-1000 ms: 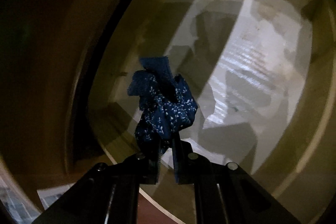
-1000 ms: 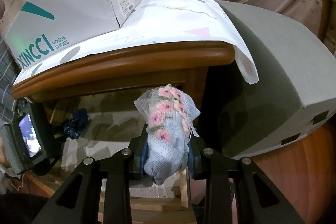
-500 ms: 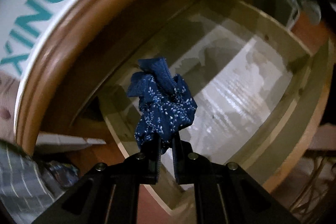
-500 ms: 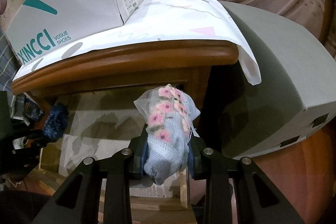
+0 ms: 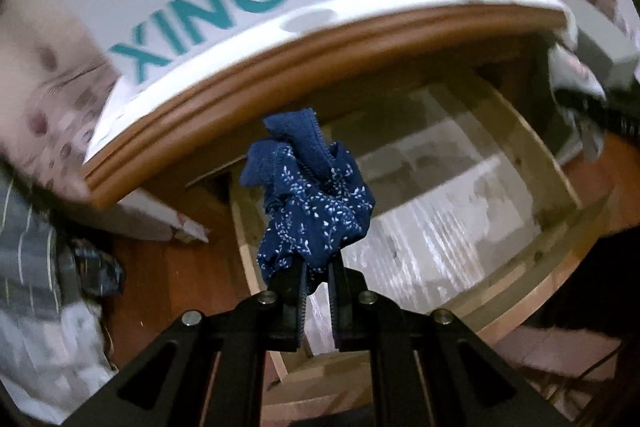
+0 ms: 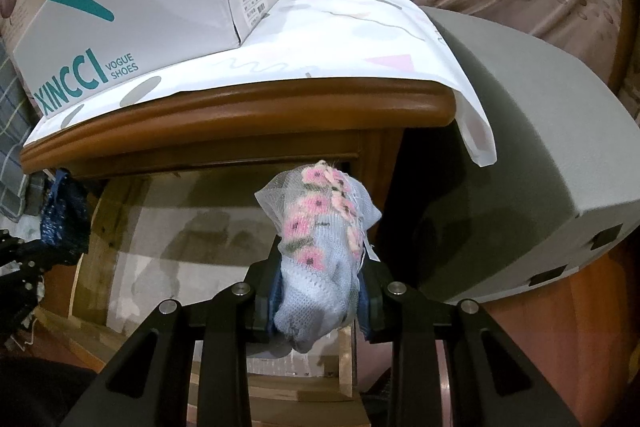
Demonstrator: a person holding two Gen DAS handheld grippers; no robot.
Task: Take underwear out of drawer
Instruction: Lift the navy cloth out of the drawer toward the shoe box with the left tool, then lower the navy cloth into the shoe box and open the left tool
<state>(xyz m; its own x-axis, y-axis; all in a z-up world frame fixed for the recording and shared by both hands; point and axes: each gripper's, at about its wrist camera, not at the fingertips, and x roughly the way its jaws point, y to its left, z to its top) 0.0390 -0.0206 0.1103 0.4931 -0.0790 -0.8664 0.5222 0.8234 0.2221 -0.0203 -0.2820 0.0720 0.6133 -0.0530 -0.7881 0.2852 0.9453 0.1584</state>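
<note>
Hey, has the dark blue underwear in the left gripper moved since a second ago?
Yes. In the right wrist view the dark blue underwear has risen and shifted left, from over the open drawer to just under the wooden tabletop edge.

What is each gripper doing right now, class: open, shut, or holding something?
Left gripper: shut on the blue underwear.
Right gripper: shut on the floral underwear.

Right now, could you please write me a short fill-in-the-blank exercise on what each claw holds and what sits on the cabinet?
1. The left claw is shut on a bunched ____ garment with white specks.
2. The right claw grips a pale blue knit piece with ____ flowers.
3. The white cardboard shoe box reads ____ in teal.

Missing: dark blue; pink; XINCCI
</note>
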